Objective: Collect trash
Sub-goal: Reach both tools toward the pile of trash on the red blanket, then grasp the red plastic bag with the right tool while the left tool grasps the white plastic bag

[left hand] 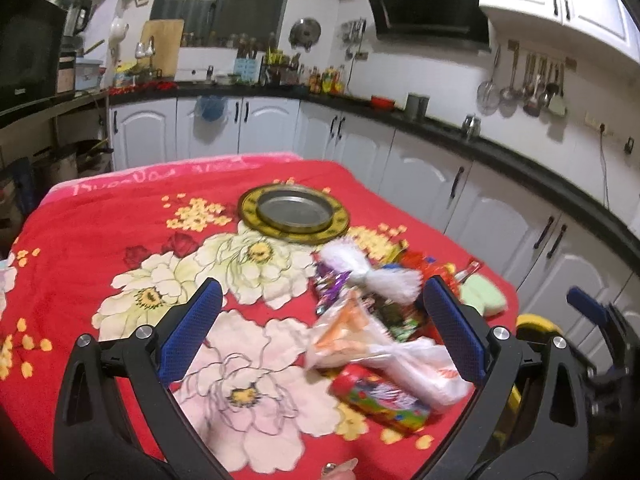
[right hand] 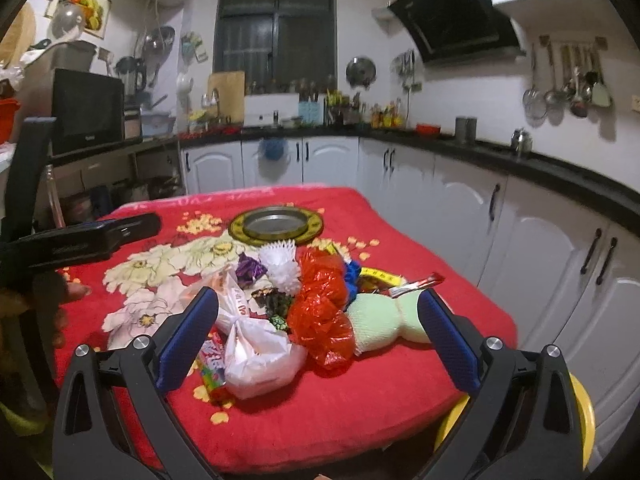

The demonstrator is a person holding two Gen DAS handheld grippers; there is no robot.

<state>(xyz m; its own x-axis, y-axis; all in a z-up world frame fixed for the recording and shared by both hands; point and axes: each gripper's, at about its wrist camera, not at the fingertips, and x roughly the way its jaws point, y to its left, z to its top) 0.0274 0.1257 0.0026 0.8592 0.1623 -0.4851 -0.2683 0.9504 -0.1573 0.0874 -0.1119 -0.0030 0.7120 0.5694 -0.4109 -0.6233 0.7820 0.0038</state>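
Note:
A heap of trash lies on the red flowered table cloth [left hand: 100,216] [right hand: 360,420]. It holds a white plastic bag [left hand: 404,360] [right hand: 256,344], a red crumpled bag [right hand: 320,308], a white foam net [left hand: 360,268] [right hand: 282,266], a pale green foam net [left hand: 482,296] [right hand: 380,320], a colourful wrapper [left hand: 380,398] [right hand: 212,364] and purple foil [right hand: 250,270]. My left gripper [left hand: 320,332] is open above the heap's left part. My right gripper [right hand: 316,330] is open just before the heap, holding nothing.
A round yellow-rimmed metal plate [left hand: 294,212] [right hand: 276,224] sits on the cloth behind the heap. A yellow bin rim [right hand: 580,412] [left hand: 536,322] shows low at the right of the table. White cabinets and a black counter [right hand: 560,168] run behind and to the right.

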